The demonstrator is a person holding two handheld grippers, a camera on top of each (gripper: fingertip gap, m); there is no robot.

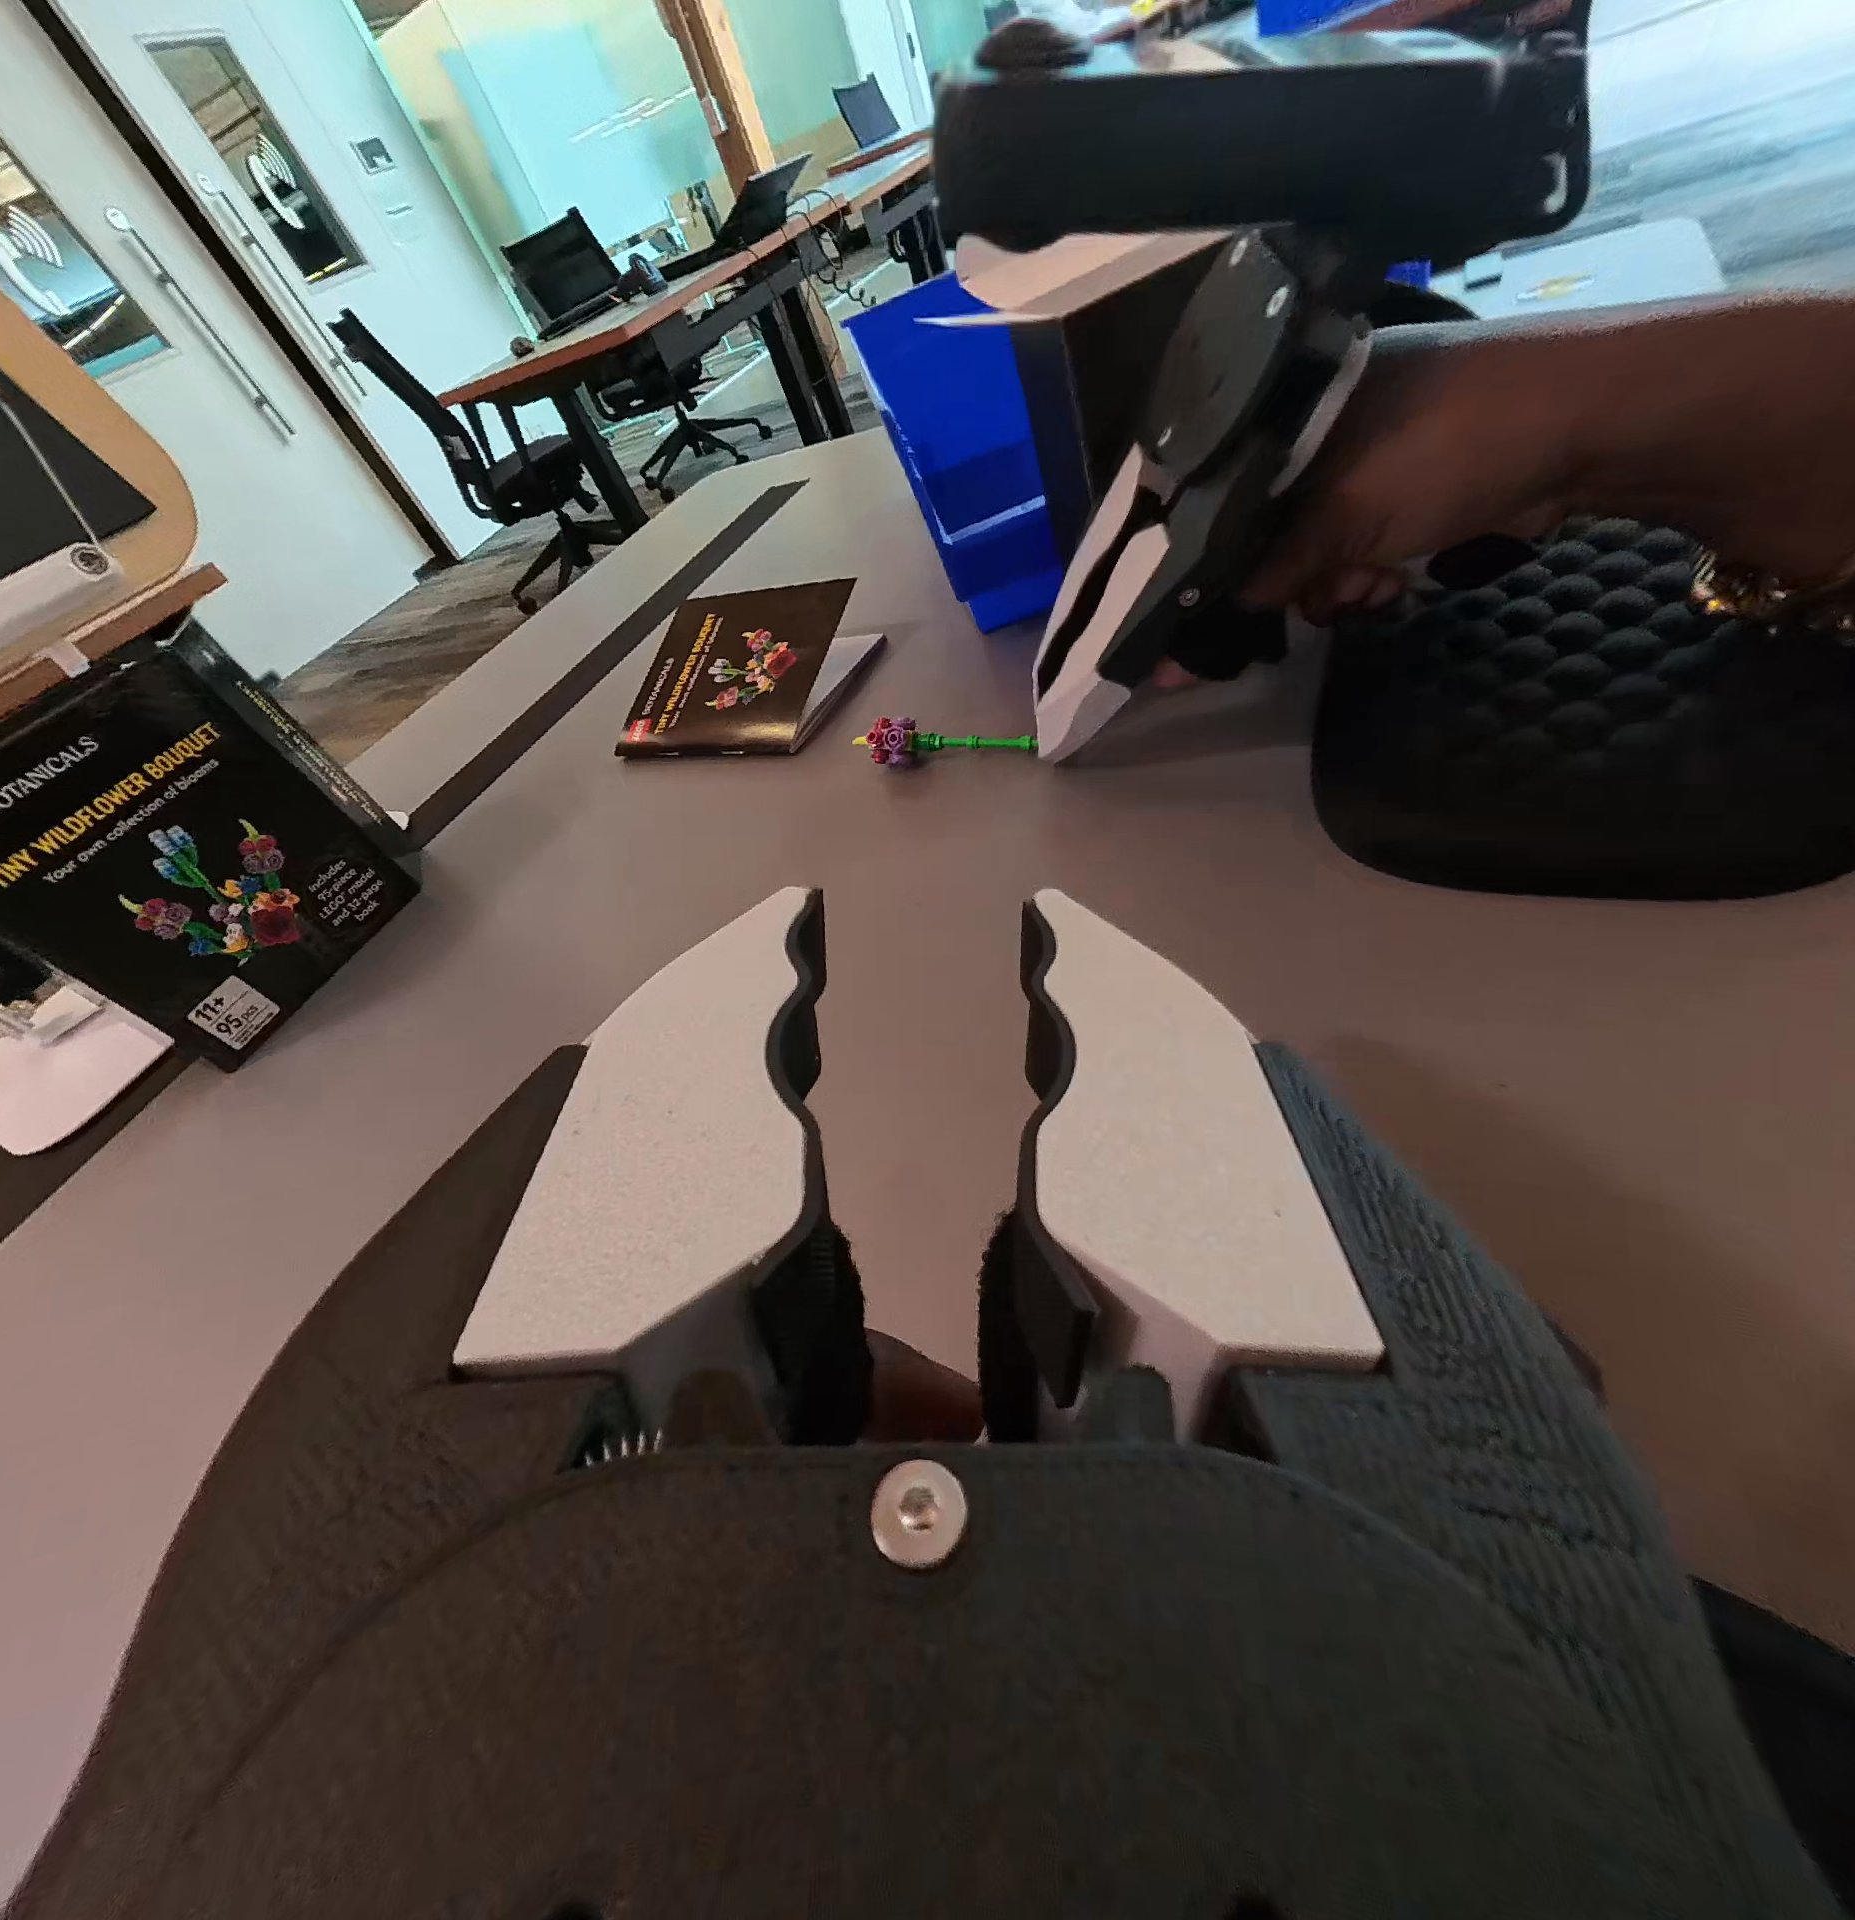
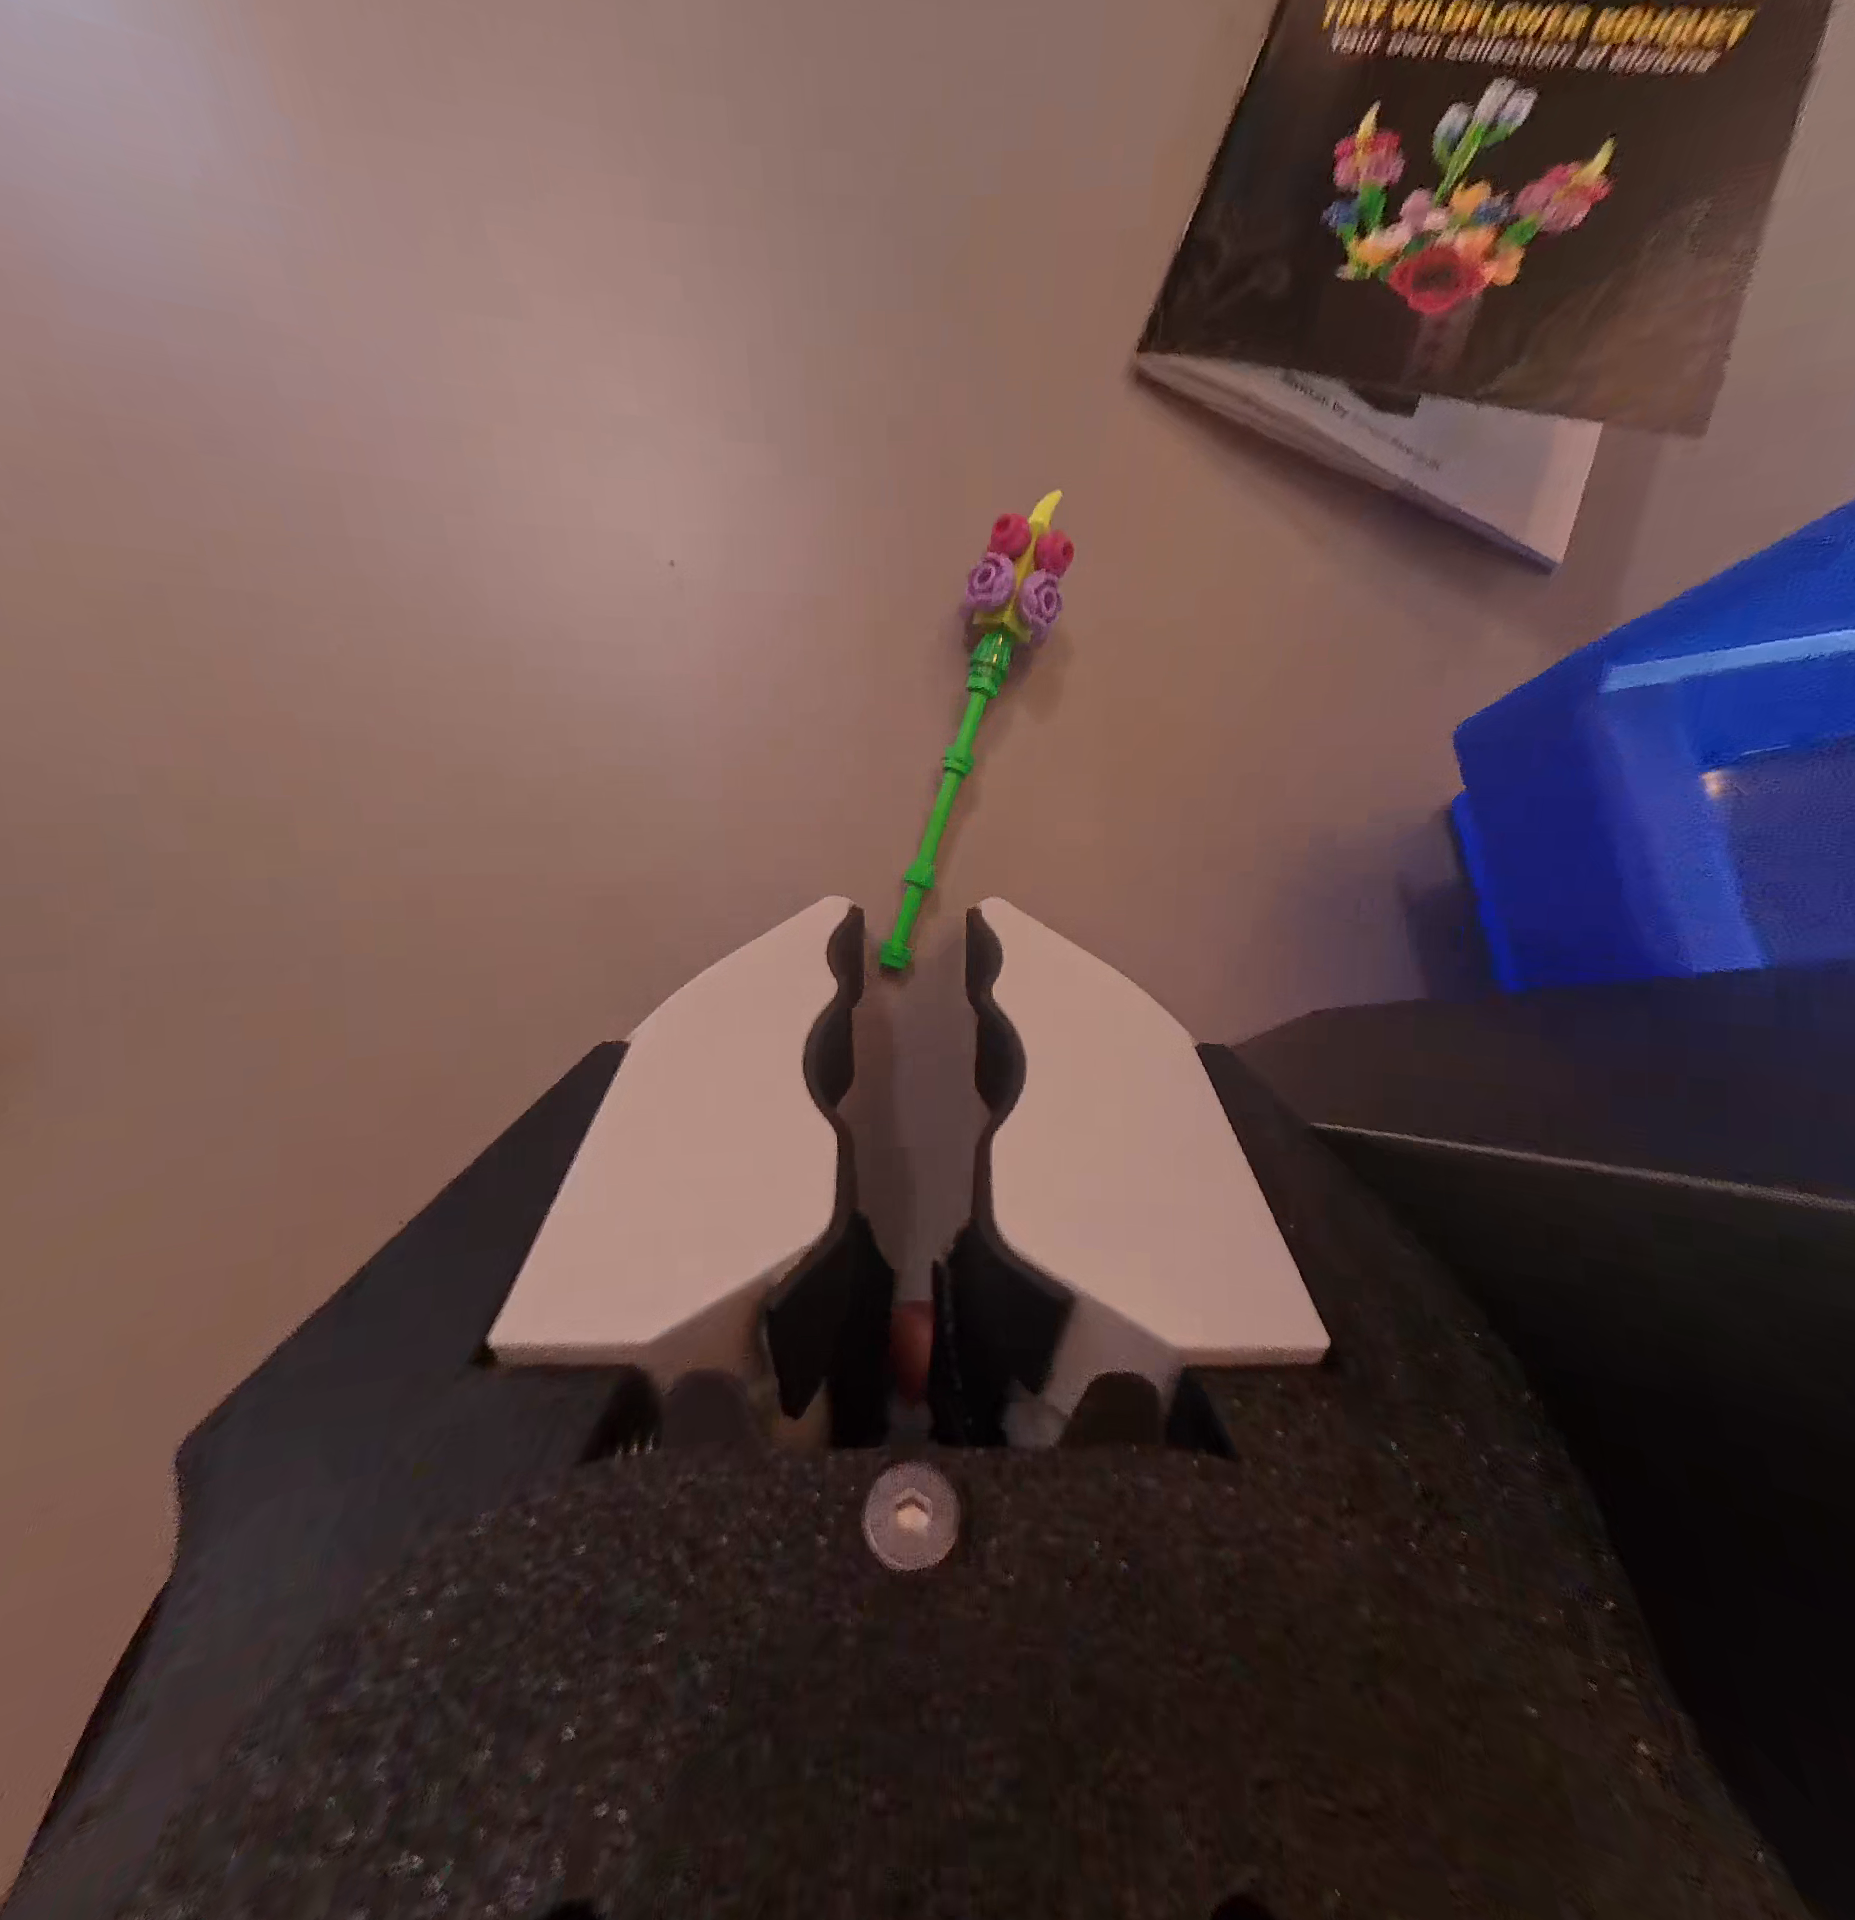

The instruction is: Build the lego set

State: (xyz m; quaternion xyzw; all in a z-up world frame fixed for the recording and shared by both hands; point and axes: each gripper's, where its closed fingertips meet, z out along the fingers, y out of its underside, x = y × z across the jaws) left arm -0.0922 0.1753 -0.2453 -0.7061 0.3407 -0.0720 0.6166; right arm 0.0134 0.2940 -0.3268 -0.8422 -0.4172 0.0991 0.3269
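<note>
A built lego flower (image 2: 970,727) with a green stem and purple and red blooms lies flat on the grey table (image 2: 383,520). It also shows in the left wrist view (image 1: 933,742), in the middle distance. My right gripper (image 2: 912,914) is open, tips down at the table, with the stem's end just between its fingertips and not gripped. In the left wrist view the right gripper (image 1: 1053,743) touches down at the stem's right end. My left gripper (image 1: 923,904) is open and empty, well short of the flower.
A dark instruction booklet (image 1: 746,665) lies left of the flower, also in the right wrist view (image 2: 1474,208). The set's black box (image 1: 175,862) stands at the left. A blue bin (image 1: 964,447) sits behind the right gripper. A black padded object (image 1: 1598,727) lies at the right. About 20 centimeters separates my left fingertips from my right.
</note>
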